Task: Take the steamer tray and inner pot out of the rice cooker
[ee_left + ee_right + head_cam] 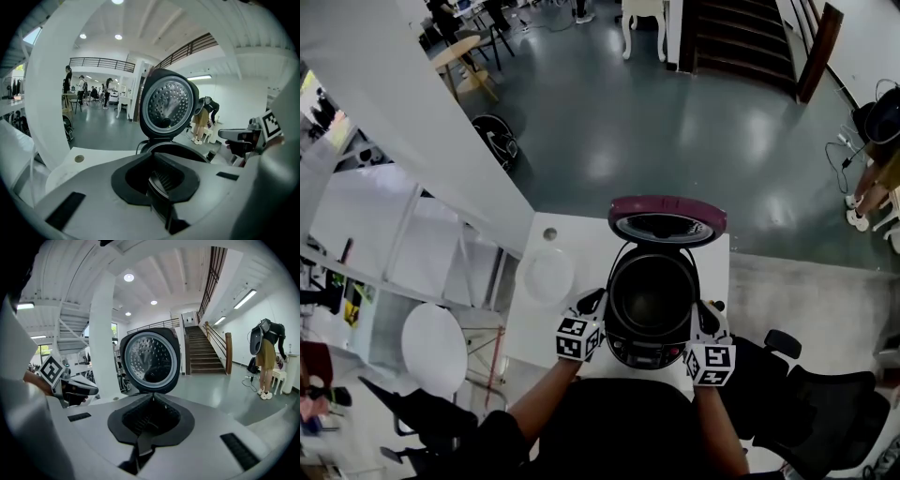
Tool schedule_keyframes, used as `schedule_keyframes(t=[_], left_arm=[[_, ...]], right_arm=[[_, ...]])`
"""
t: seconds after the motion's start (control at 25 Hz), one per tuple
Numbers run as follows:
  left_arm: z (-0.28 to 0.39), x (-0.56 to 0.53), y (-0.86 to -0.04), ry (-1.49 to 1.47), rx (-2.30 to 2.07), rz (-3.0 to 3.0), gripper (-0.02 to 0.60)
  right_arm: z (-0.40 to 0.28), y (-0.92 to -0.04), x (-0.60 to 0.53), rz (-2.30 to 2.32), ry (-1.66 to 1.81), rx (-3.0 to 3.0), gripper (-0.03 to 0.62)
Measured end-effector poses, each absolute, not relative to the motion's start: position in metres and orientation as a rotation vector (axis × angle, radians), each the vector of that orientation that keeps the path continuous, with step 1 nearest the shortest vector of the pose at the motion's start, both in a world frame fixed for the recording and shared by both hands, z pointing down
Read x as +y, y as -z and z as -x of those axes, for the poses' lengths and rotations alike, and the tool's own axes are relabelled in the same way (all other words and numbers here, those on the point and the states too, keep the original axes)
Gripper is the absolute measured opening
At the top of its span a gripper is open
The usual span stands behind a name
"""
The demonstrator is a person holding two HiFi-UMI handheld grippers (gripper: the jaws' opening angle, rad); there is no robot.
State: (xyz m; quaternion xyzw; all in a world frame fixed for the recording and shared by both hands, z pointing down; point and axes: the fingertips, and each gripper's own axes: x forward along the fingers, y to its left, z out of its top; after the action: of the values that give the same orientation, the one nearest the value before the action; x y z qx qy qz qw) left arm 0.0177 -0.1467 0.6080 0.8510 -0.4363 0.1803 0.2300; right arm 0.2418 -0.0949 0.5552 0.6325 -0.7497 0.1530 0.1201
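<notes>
Gripper jaws are together and empty on both sides. On the table (528, 330), a round white tray (548, 275) lies far left. Next, the left gripper (594, 302) sits just beside the rice cooker (649, 352). The inner pot (652, 298) sits inside the cooker, with the lid (667, 217) raised. The right gripper (705, 309) flanks the cooker's right side.

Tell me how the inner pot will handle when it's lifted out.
The pot looks like a rigid dark bowl, so it likely won't flex. It seems empty, so it is probably fairly light. It sits deep in the cooker, so it may bind unless lifted straight.
</notes>
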Motion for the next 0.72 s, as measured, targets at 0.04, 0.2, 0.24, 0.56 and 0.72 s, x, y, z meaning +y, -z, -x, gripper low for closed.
schedule_keyframes(t=[0.04,0.2,0.24,0.56,0.72], left_arm=[[-0.019,-0.147,-0.611,-0.507,-1.198,-2.336,0.015],[-0.022,-0.156,-0.62,-0.551,-1.178,-2.326,0.015],[-0.024,-0.159,-0.623,-0.57,-1.163,-2.326,0.017],[-0.037,-0.177,-0.647,-0.695,-1.102,-2.309,0.146],[-0.042,-0.182,-0.665,-0.829,-1.08,-2.318,0.17]], right_arm=[[-0.246,-0.559,-0.097,-1.846,-0.452,-2.173,0.003],[-0.251,-0.578,-0.11,-1.781,-0.489,-2.12,0.003],[-0.251,-0.582,-0.113,-1.761,-0.494,-2.107,0.003],[-0.247,-0.631,-0.132,-1.583,-0.529,-1.952,0.103],[-0.247,-0.652,-0.138,-1.539,-0.543,-1.886,0.115]])
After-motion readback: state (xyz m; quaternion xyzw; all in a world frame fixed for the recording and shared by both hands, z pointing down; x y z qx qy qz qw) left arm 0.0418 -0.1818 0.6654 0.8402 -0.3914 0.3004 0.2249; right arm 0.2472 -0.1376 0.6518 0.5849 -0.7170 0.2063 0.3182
